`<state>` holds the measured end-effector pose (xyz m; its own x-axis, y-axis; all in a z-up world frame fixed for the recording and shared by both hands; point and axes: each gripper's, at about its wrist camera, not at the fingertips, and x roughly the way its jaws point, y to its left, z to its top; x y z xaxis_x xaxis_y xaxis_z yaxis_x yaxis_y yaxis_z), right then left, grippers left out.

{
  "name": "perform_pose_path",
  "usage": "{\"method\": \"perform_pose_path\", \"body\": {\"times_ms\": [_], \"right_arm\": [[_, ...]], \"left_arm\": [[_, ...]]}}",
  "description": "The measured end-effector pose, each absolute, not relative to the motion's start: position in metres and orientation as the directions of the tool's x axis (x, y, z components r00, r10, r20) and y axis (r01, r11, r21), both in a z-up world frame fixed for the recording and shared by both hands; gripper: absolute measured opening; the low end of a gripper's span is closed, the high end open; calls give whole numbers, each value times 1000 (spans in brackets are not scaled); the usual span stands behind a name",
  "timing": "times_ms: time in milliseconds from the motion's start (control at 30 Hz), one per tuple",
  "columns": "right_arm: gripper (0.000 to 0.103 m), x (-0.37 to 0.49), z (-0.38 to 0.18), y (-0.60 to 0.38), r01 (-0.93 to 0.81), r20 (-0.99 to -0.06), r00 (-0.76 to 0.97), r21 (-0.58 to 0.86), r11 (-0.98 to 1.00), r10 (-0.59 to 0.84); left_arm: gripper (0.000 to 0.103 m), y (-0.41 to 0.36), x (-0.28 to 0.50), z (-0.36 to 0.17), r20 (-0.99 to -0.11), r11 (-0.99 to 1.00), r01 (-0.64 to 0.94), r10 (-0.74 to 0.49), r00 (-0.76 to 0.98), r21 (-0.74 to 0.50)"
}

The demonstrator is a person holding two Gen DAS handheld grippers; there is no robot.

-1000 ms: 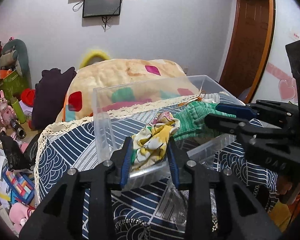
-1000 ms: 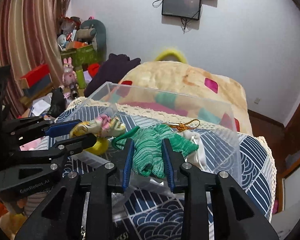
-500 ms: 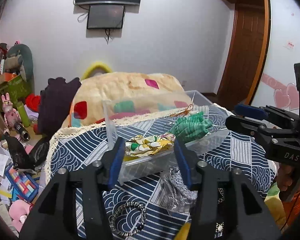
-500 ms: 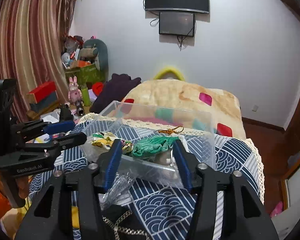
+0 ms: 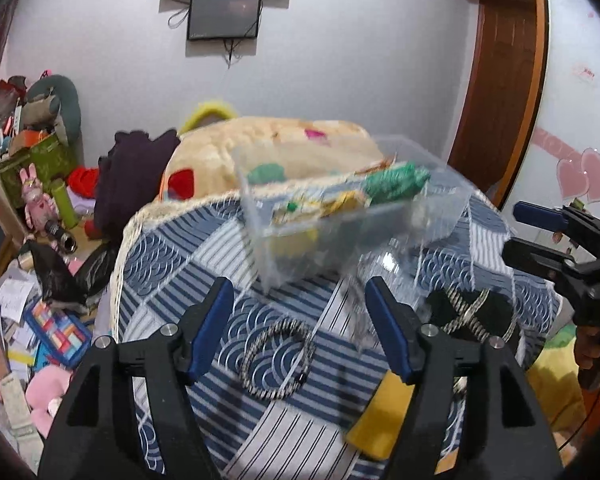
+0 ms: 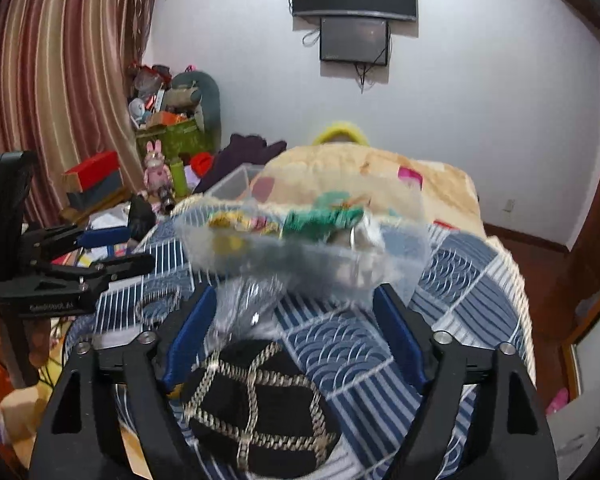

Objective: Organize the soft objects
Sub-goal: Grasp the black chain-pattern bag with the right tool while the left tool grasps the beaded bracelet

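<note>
A clear plastic box [image 5: 440, 216] [image 6: 396, 256] stands on the blue patterned tablecloth and holds a green knitted piece [image 5: 396, 184] [image 6: 320, 220] and a yellow floral cloth [image 5: 336, 204] [image 6: 236, 220]. My left gripper [image 5: 298, 308] is open and empty, pulled back from the box, above a braided loop [image 5: 276, 356]. My right gripper [image 6: 294, 316] is open and empty, over a black item with a chain pattern [image 6: 260, 400] and crinkled clear plastic [image 6: 248, 300]. Each gripper shows in the other's view: the right gripper [image 5: 536, 232], the left gripper [image 6: 112, 252].
A yellow flat item [image 5: 380, 416] lies at the table's near edge. A big beige blanket [image 5: 284, 144] is piled behind the table. Toys, boxes and papers [image 5: 32, 312] crowd the floor at left. A wooden door [image 5: 500, 92] is at right.
Both grippers let go of their cloths into the box, opened wide and drew back and up. The green knit and the floral cloth now lie in the box.
</note>
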<state>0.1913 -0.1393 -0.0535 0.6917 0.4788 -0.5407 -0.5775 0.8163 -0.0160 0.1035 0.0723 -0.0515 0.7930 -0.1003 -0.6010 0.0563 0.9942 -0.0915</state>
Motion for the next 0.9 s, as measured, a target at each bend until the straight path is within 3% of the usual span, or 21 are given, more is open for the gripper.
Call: {"method": "perform_pose_path", "body": {"times_ms": [433, 633, 800, 900], "right_arm": [[80, 182, -111, -137, -585, -667, 593, 27, 811, 450], [79, 176, -124, -133, -594, -691, 581, 0, 804, 429], [54, 173, -128, -131, -593, -690, 600, -43, 804, 406], [37, 172, -125, -133, -605, -688, 591, -34, 795, 420]], "left_arm": [[68, 82, 103, -115, -735, 994, 26, -98, 671, -109], [68, 80, 106, -123, -733, 995, 24, -88, 674, -98], [67, 77, 111, -124, -714, 994, 32, -97, 693, -103], [51, 77, 113, -123, -713, 993, 37, -105, 693, -111]]}}
